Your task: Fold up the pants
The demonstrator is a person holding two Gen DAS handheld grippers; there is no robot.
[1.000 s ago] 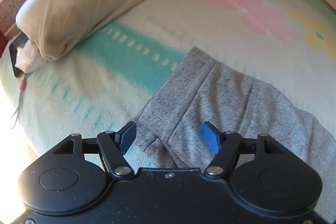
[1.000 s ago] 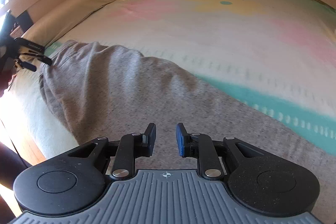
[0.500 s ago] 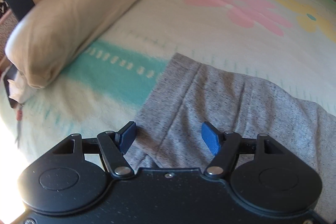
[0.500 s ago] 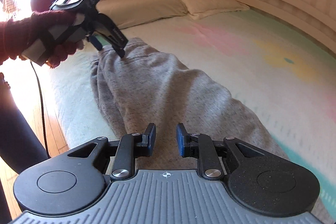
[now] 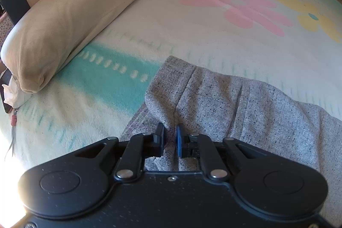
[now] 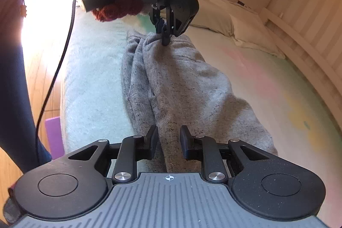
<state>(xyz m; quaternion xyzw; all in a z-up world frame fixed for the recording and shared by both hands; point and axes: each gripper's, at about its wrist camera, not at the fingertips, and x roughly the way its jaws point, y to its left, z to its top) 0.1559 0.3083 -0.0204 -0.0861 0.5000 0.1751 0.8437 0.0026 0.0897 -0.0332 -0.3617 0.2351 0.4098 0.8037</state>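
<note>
Grey sweatpants (image 5: 245, 104) lie on the bed, bunched lengthwise. My left gripper (image 5: 170, 138) is shut on a pinched fold of the pants near one end; it also shows in the right wrist view (image 6: 163, 34), held by a hand in a dark red glove, lifting that fold slightly. My right gripper (image 6: 168, 142) is nearly closed around the other end of the pants (image 6: 177, 87), with grey fabric between its jaws.
The bed has a pale blanket (image 5: 235, 35) with teal stripe and pink and yellow flowers. Beige pillows (image 5: 70, 20) lie at the head. The bed's edge (image 6: 64, 87) and wooden floor are to the left; a slatted wall (image 6: 310, 20) is on the right.
My left gripper closed from wide open onto a fold of the pants. My right gripper swung round to face along the pants toward the left gripper, staying closed on the fabric.
</note>
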